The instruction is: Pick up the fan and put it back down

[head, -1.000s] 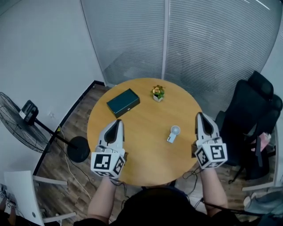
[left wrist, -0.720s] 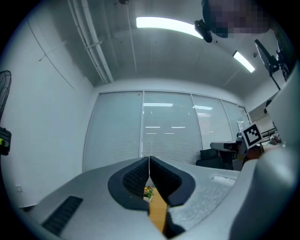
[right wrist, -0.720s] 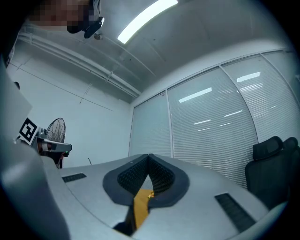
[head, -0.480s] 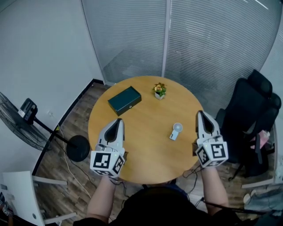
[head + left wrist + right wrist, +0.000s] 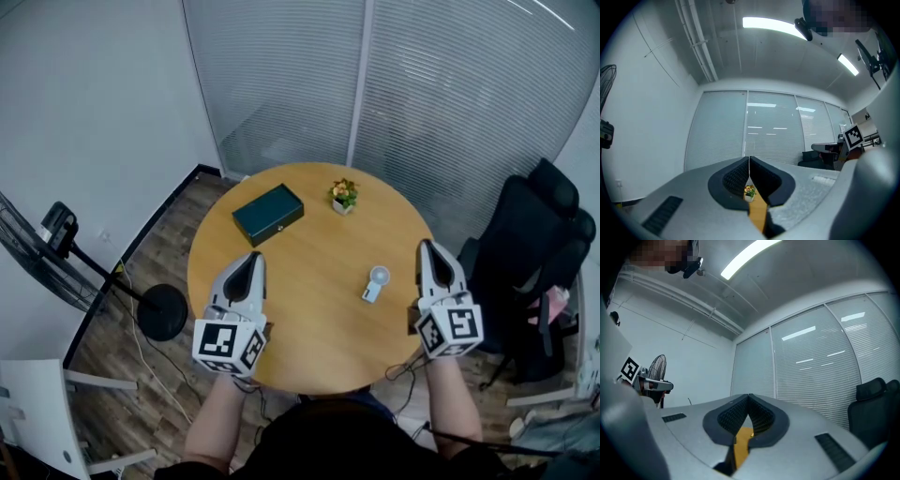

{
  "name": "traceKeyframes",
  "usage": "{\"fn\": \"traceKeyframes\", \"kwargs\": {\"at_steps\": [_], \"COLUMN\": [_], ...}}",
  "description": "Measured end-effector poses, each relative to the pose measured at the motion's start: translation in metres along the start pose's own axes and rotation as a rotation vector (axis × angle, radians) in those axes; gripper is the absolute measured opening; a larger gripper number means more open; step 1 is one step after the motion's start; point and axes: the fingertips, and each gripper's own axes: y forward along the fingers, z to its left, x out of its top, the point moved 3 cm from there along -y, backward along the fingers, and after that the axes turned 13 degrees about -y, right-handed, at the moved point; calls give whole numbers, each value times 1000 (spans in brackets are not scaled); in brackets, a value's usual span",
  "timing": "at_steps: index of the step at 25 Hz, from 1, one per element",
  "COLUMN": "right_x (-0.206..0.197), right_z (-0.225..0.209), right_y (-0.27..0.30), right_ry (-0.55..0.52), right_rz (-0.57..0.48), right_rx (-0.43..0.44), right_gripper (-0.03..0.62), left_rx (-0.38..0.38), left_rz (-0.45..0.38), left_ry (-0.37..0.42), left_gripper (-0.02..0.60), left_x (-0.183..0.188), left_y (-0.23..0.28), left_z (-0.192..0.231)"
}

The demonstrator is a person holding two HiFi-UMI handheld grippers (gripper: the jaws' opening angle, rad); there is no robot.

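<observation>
pre-grasp stage. small white handheld fan (image 5: pixel 375 282) flat on round wooden counter (image 5: pixel 309 328), untouched, nearer right tool (image 5: pixel 426 246). left tool (image 5: pixel 253 256) and right tool both pressed together, empty. next, likely: spread right tool, reach for fan handle.

Round wooden table (image 5: pixel 309 333) noted at room centre. Dark green box (image 5: pixel 268 215) laid flat on table, far-left part of top. Small potted plant (image 5: pixel 343 196) stood upright on table near far edge, apart from box. Black office chair (image 5: pixel 539 253) placed right of table. Black pedestal fan (image 5: pixel 58 229) stood on floor left of table, its round base (image 5: pixel 161 315) near table edge. White chair (image 5: pixel 42 412) seen near-left of table. Blind-covered glass wall (image 5: pixel 422 103) observed behind table.
</observation>
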Motion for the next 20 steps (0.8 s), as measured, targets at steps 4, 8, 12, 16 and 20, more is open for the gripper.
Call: {"fn": "traceKeyframes", "kwargs": {"at_steps": [4,8,12,16,20], "right_x": [-2,-8,-12,-14,-15], "right_z": [1,2,5,3,5], "right_y": [6,10,12,14,20], "right_ry": [7,25,35,41,44], "right_rz": [1,4,8,12,12], "right_rx": [-3,-7,-11,-16,-14], "right_gripper": [5,5,5,5,5], "left_rx": [6,15,21,19,17], "left_rz": [5,14,20,26,29], "left_ry": [-4,-10,-12,-10,-12], "left_gripper": [11,11,11,11,11], "left_x": [-2,-6,-9,-11,-11], "left_y": [4,5,6,11,15], "left_z": [7,14,20,21,24]}}
